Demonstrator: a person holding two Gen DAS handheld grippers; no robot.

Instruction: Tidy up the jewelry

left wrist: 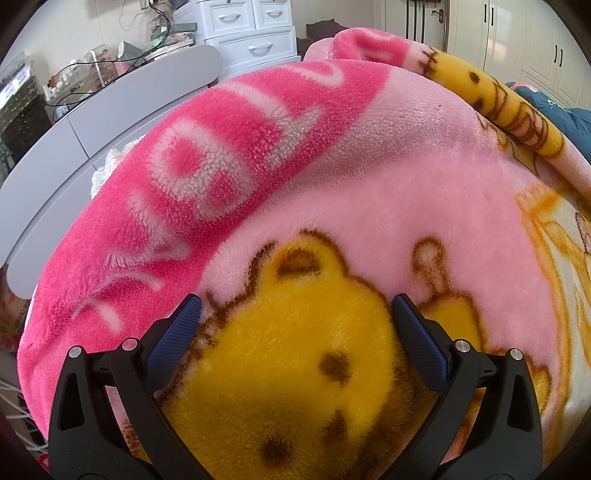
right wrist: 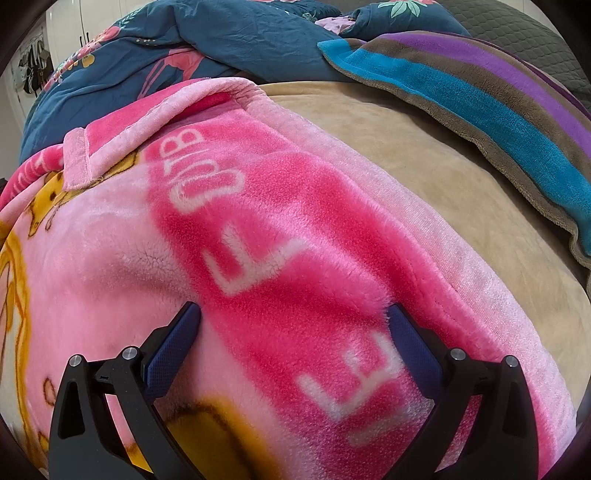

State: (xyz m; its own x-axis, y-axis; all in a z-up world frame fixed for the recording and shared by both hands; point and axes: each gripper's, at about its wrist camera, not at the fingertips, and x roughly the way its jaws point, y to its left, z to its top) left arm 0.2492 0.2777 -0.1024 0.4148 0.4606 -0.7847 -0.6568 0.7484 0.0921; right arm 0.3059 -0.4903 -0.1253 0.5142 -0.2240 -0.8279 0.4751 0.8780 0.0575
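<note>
Left gripper (left wrist: 295, 314) and right gripper (right wrist: 293, 321): jaws spread wide, holding nothing, low in frame over the pink blanket (left wrist: 388, 177). Jewelry cannot be made out.

A pink fleece cartoon-bear blanket (left wrist: 369, 177) lay spread beneath both grippers. To its left curved a grey wooden bed board (left wrist: 74, 147), with a white plastic drawer cabinet (left wrist: 251, 33) behind it. Along its right edge lay a tan plush sheet (right wrist: 424, 177), a striped fleece throw (right wrist: 498, 99) beyond that, and a dark blue floral quilt (right wrist: 221, 40) behind.
</note>
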